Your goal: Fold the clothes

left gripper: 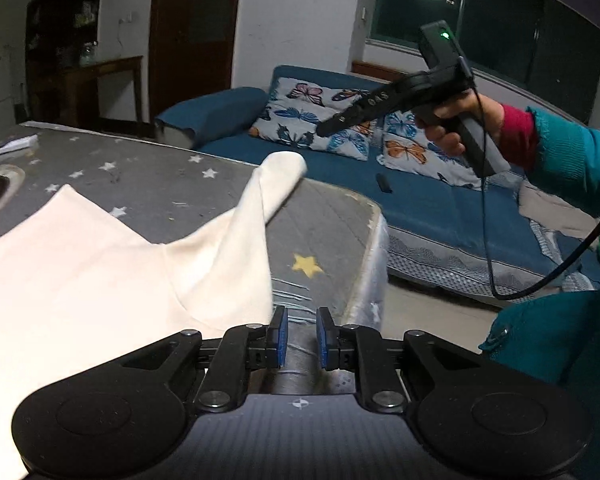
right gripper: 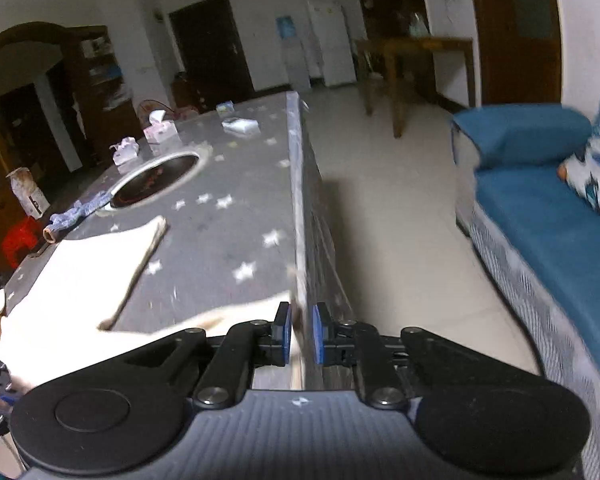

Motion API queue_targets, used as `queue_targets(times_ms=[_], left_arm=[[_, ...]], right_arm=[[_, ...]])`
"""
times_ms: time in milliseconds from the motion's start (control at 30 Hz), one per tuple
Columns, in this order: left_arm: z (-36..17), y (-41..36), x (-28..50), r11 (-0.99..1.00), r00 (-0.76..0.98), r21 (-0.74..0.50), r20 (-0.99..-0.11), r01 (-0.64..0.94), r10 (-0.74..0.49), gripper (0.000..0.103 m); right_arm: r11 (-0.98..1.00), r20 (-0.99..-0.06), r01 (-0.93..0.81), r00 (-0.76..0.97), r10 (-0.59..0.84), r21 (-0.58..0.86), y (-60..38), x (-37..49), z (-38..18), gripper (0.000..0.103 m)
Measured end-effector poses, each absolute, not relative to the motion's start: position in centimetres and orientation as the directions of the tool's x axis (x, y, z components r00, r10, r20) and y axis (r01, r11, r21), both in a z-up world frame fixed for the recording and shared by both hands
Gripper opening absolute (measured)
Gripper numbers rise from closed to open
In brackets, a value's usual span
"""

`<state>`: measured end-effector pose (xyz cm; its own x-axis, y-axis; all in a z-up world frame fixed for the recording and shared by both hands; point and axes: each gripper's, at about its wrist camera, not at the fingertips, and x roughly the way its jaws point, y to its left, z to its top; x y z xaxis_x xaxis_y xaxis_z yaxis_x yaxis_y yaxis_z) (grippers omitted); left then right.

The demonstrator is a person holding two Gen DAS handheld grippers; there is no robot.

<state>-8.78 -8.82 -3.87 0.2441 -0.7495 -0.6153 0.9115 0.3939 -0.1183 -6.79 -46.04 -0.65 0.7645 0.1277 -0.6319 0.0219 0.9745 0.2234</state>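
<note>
The cream garment (left gripper: 80, 264) lies on the grey star-patterned surface (left gripper: 204, 200), mostly spread flat, with one sleeve or corner (left gripper: 276, 176) raised in mid-air toward 12 o'clock in the left wrist view. In the right wrist view one edge of the garment (right gripper: 140, 256) appears doubled over, so folding is judged begun but incomplete; the raised part has not been laid down, and further folds likely remain. The left claw (left gripper: 302, 338) stands partly open with nothing between its blue pads. The right claw (right gripper: 302, 334) is likewise partly open at the surface edge; blurred cream fabric sits just at its left pad, and contact cannot be confirmed. The garment's near portion is cut off by the frame. What supports the raised part is unclear. Motion blur obscures garment type.
</note>
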Motion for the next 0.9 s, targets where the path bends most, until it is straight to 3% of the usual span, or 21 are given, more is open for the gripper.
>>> queue_targets(times_ms=[67,100,133,167,367,667,733,800,900], left_arm=[[-3.2,-9.0,-8.2,0.433,0.284,-0.114,-0.604,0.894,-0.745,0.021],[-2.8,-9.1,-7.7,0.46,0.309,-0.114,-0.597,0.881,-0.74,0.029],[-2.5,-9.4,-7.1,0.485,0.331,-0.119,-0.591,0.866,-0.735,0.037],[-2.4,-9.8,-6.8,0.501,0.345,-0.119,-0.59,0.858,-0.73,0.04],[-2.9,-12.5,-6.3,0.528,0.371,-0.096,-0.607,0.844,-0.703,0.041],[-4.3,-13.8,-6.5,0.484,0.321,-0.095,-0.637,0.87,-0.701,0.035],[-4.3,-13.5,-6.5,0.486,0.319,-0.107,-0.631,0.867,-0.707,0.035],[-4.3,-13.3,-6.5,0.49,0.317,-0.121,-0.625,0.863,-0.713,0.036],[-3.5,-12.3,-6.0,0.512,0.344,-0.131,-0.599,0.849,-0.723,0.037]], right_arm=[[0.975,-0.631,0.028,0.766,0.122,0.223,-46.1,-7.5,-0.6,0.016],[0.971,-0.626,0.025,0.768,0.133,0.237,-46.0,-7.5,-0.4,0.024],[0.966,-0.624,0.02,0.767,0.15,0.257,-45.8,-7.3,-0.4,0.027],[0.961,-0.621,0.014,0.765,0.168,0.276,-45.7,-7.0,-0.4,0.027],[0.903,-0.656,-0.038,0.675,0.338,0.428,-43.3,-3.1,-2.4,0.027],[0.845,-0.688,0.013,0.587,0.427,0.535,-41.1,-0.5,-4.4,0.026],[0.856,-0.715,0.035,0.568,0.408,0.516,-40.6,-0.1,-4.6,0.024],[0.867,-0.724,0.038,0.568,0.391,0.498,-40.3,-0.1,-4.6,0.009],[0.875,-0.712,0.026,0.593,0.376,0.483,-39.9,0.1,-3.8,0.003]])
